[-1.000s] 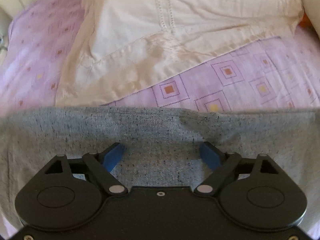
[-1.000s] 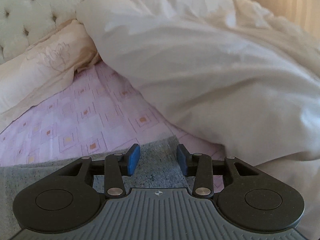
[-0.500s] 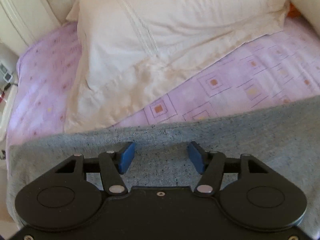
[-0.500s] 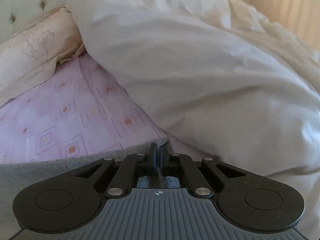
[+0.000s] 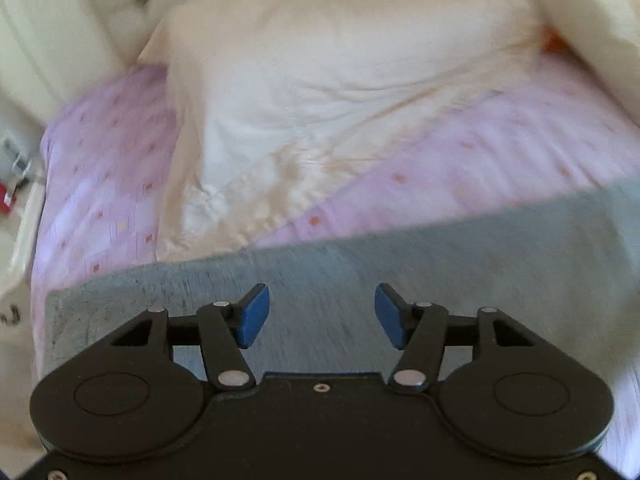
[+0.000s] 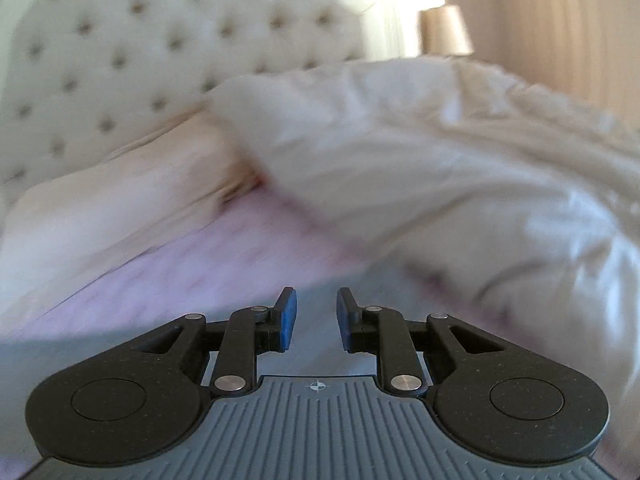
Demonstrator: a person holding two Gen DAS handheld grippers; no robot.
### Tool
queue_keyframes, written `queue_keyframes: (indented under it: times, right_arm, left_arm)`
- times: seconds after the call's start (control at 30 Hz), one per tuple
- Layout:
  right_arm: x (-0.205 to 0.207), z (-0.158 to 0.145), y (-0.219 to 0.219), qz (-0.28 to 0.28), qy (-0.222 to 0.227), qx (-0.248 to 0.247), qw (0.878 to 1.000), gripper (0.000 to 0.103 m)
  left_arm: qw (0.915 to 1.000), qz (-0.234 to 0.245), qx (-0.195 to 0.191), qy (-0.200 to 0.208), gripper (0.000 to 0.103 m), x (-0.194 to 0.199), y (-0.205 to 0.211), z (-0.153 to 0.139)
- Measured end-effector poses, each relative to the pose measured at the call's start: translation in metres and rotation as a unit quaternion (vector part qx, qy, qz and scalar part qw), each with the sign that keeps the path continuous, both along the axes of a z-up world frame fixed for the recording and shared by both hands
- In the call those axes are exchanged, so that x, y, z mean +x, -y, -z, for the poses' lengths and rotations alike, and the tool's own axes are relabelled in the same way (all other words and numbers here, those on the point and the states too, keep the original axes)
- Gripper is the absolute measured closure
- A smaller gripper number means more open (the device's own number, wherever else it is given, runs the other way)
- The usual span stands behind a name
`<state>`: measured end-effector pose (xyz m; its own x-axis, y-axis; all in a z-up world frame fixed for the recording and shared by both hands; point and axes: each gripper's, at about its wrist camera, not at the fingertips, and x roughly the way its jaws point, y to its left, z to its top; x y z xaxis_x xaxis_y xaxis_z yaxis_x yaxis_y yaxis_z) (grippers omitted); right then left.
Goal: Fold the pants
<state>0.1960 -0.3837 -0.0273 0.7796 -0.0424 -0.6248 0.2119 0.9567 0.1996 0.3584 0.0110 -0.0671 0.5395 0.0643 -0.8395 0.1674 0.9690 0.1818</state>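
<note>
The grey pants (image 5: 400, 276) lie flat across the lilac bed sheet (image 5: 108, 184), their far edge straight and their left corner near the bed's left side. My left gripper (image 5: 322, 314) is open and empty just above the cloth. In the right wrist view the pants (image 6: 316, 344) show as a grey band under my right gripper (image 6: 317, 318), which is open with a narrow gap and holds nothing. Both views are blurred by motion.
A cream pillow (image 5: 320, 92) lies just beyond the pants' far edge. A white duvet (image 6: 460, 184) is heaped at the right. A tufted headboard (image 6: 140, 52) stands behind, with a lamp (image 6: 444, 30) beside it. Small items (image 5: 16, 160) lie off the bed's left edge.
My right gripper closed on the pants' edge half a second ago and has now opened and lifted, tilting up toward the headboard. My left gripper stayed open and pulled back.
</note>
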Motion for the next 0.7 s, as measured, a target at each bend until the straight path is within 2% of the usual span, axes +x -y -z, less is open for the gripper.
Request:
queue_keyframes:
  times: [0.17, 0.33, 0.5, 0.63, 0.67, 0.7]
  right_arm:
    - [-0.039, 0.002, -0.072, -0.091, -0.021, 0.023, 0.995, 0.082]
    - [-0.056, -0.002, -0.128, -0.146, -0.036, 0.057, 0.987, 0.082]
    - [-0.065, -0.010, -0.161, -0.185, -0.041, 0.052, 0.981, 0.082]
    - [-0.062, -0.008, -0.172, -0.194, -0.055, 0.049, 0.978, 0.082]
    - [-0.065, -0.005, -0.178, -0.198, -0.057, 0.047, 0.977, 0.082]
    - [-0.064, -0.003, -0.181, -0.201, -0.059, 0.046, 0.977, 0.082]
  left_arm:
    - [0.9971, 0.069, 0.032, 0.004, 0.038, -0.069, 0.010, -0.004]
    - [0.9897, 0.117, 0.079, 0.023, 0.036, -0.128, 0.019, 0.014]
    - [0.9804, 0.137, 0.132, 0.052, 0.035, -0.150, 0.030, 0.036]
    - [0.9821, 0.134, 0.124, 0.047, 0.036, -0.140, 0.031, 0.042]
    - [0.9810, 0.137, 0.129, 0.047, 0.042, -0.138, 0.032, 0.044]
    - [0.9808, 0.138, 0.130, 0.046, 0.057, -0.135, 0.032, 0.044]
